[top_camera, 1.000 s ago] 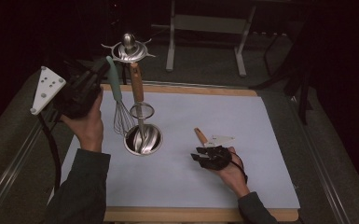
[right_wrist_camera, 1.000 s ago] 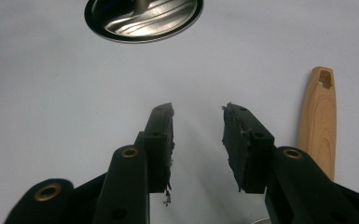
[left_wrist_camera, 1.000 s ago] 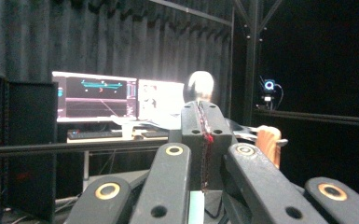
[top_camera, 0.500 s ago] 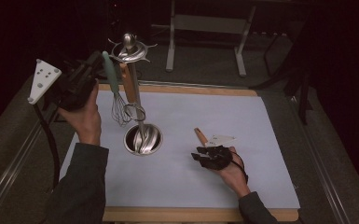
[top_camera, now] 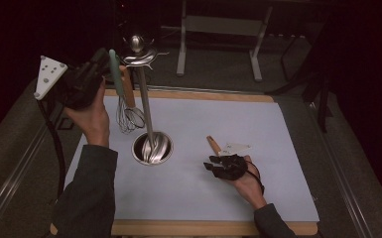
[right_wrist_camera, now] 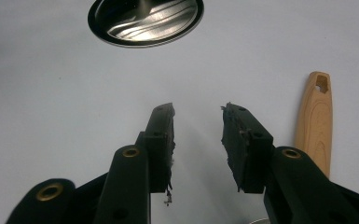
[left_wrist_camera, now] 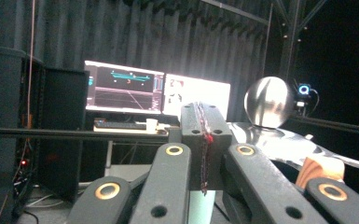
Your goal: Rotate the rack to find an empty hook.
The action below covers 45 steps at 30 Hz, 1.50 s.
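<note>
Hanging in progress: the left gripper, jaws clamped on the mint-handled wire whisk, holds it beside the steel utensil stand's top hooks (not yet hung). The right gripper rests open and empty; a wooden-handled utensil remains on the pale mat.

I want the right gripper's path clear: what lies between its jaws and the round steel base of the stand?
Nothing: in the right gripper view, only bare white mat separates the right gripper from the steel base.

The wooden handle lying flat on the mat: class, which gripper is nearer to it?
Right. The right gripper rests on the mat beside the wooden handle; the left gripper is raised by the stand.
</note>
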{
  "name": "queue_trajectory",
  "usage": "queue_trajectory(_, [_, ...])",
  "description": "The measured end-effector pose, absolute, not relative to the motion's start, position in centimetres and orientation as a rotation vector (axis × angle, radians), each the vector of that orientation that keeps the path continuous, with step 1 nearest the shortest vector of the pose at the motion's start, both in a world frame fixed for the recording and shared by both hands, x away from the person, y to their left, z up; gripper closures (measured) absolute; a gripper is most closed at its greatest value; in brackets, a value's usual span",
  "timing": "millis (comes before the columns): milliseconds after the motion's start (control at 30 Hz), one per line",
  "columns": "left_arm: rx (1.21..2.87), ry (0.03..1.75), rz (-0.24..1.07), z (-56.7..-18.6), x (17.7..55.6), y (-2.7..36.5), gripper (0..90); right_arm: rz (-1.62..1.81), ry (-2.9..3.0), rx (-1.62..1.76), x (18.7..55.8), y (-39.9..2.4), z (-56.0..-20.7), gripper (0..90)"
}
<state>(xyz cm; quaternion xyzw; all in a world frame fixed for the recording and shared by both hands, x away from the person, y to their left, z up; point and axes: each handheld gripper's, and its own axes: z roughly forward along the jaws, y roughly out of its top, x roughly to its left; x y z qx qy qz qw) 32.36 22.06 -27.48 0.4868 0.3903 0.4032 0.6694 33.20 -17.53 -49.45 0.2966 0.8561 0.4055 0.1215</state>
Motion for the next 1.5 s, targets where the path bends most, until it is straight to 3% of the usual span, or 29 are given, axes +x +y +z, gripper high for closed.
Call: queue_trajectory(1500, [1.146,0.927,0.911,-26.8,33.8,22.0,90.0,1.204,2.472,0.884,33.3,-18.4,-48.9,63.4])
